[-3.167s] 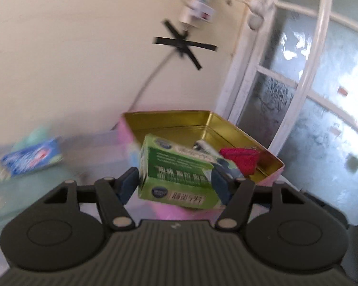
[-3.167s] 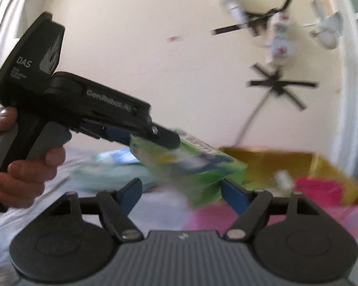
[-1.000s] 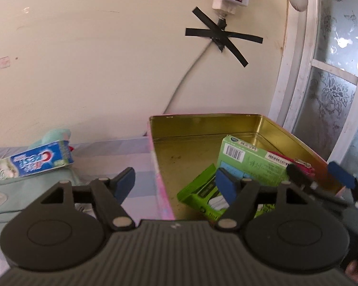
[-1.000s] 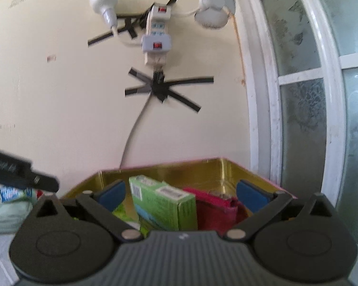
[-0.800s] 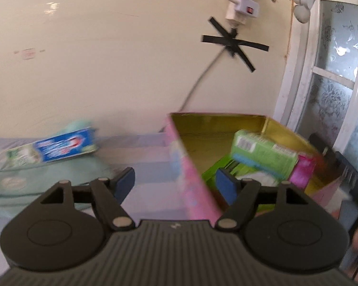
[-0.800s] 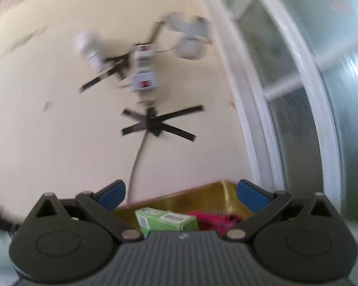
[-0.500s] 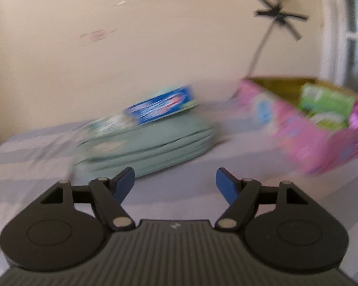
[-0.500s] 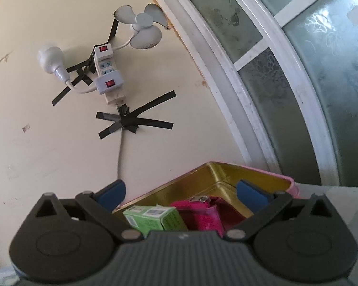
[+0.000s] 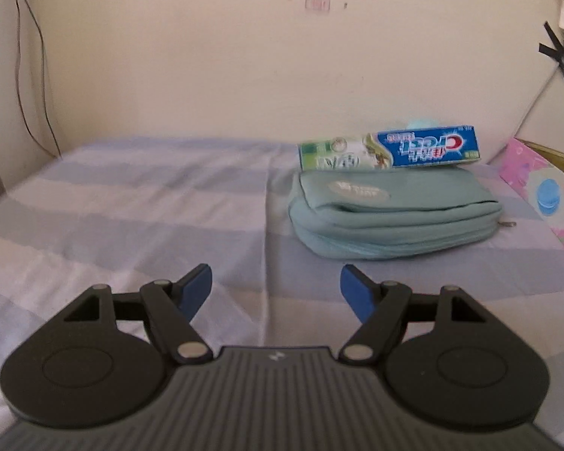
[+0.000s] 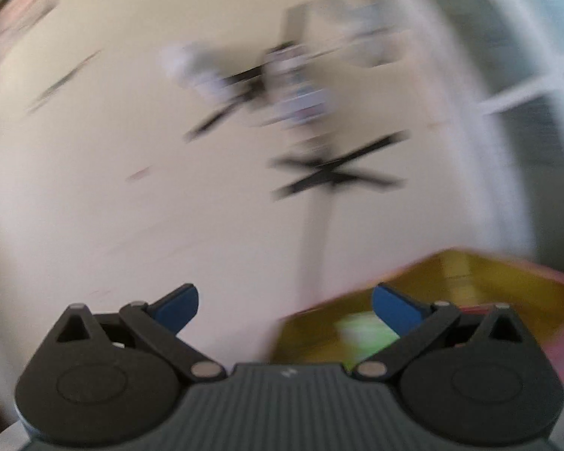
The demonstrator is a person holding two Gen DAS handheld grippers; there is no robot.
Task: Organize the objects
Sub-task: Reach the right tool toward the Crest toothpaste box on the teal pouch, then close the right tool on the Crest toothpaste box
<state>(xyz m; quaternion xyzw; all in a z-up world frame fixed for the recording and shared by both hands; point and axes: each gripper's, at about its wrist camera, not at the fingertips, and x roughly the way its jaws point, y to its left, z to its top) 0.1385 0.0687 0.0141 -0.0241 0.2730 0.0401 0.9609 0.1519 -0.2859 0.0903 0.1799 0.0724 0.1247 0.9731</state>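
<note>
With its jaws apart and empty, the left gripper (image 9: 274,285) should swing right and straddle the toothpaste box (image 9: 389,149) atop the pouch (image 9: 391,212), closing squarely across its narrow sides.

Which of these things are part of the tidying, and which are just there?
Part of the job:
- toothpaste box, lying on the pouch
- teal pouch on the striped sheet
- pink tin, gold inside
- left gripper, open and empty
- right gripper, open and empty

Just there:
- striped sheet
- black tape cross on the wall
- window frame
</note>
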